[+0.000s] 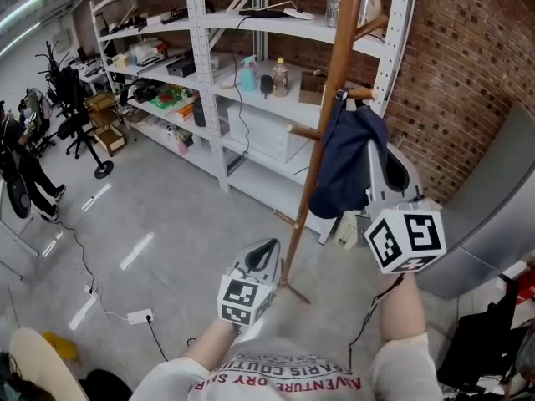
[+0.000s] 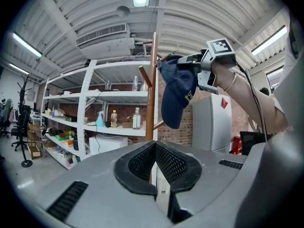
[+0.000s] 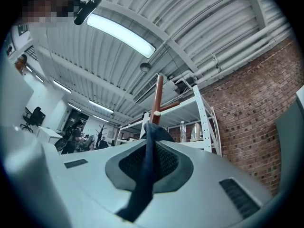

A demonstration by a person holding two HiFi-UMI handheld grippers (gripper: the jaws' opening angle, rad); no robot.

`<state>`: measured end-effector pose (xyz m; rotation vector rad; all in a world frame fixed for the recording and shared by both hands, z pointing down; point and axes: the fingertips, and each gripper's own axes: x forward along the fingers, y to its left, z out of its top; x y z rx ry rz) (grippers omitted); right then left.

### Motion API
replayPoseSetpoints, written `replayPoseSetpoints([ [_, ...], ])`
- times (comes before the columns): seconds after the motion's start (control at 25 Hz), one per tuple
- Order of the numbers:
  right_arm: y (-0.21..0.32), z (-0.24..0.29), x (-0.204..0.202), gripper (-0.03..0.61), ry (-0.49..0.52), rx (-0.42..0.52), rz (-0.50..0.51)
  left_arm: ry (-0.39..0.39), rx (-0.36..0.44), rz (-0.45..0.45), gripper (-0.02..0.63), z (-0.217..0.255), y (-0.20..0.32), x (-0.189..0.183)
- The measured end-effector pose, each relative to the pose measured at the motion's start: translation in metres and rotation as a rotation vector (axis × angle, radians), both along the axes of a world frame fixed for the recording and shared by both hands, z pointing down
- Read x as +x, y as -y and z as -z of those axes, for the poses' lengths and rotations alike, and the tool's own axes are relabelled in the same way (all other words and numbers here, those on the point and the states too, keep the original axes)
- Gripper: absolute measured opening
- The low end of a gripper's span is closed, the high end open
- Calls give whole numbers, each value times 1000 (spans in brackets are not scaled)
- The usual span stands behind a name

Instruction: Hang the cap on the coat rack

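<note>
The navy cap (image 1: 341, 164) hangs beside the wooden coat rack (image 1: 333, 98), just under a short peg (image 1: 360, 93). My right gripper (image 1: 373, 145) is shut on the cap's edge from the right and holds it up. In the right gripper view a strip of the cap's fabric (image 3: 147, 175) runs between the closed jaws, with the rack's pole (image 3: 158, 96) and a peg end (image 3: 156, 113) right behind. My left gripper (image 1: 261, 257) is lower, left of the rack's base, shut and empty. From the left gripper view (image 2: 156, 148) the cap (image 2: 176, 96) dangles against the pole (image 2: 152, 89).
White metal shelving (image 1: 209, 73) with bottles and boxes stands behind the rack, against a brick wall (image 1: 468, 65). A grey cabinet (image 1: 493, 224) is at the right. Office chairs (image 1: 71, 107) and a person are at far left. A power strip (image 1: 138, 316) lies on the floor.
</note>
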<state>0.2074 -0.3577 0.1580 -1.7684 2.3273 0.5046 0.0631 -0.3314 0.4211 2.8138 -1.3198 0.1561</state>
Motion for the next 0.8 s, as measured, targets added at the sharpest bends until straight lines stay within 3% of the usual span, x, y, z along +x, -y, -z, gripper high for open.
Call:
replayPoseSetpoints([
  [0.36, 23, -36, -3, 18, 6, -97, -19, -7, -34, 6, 6, -10, 5, -7],
  [0.56, 35, -62, -7, 18, 74, -167, 21, -18, -42, 6, 6, -10, 9, -12],
  [0.8, 38, -68, -11, 20, 72, -152, -1, -30, -62, 5, 6, -10, 11, -15],
])
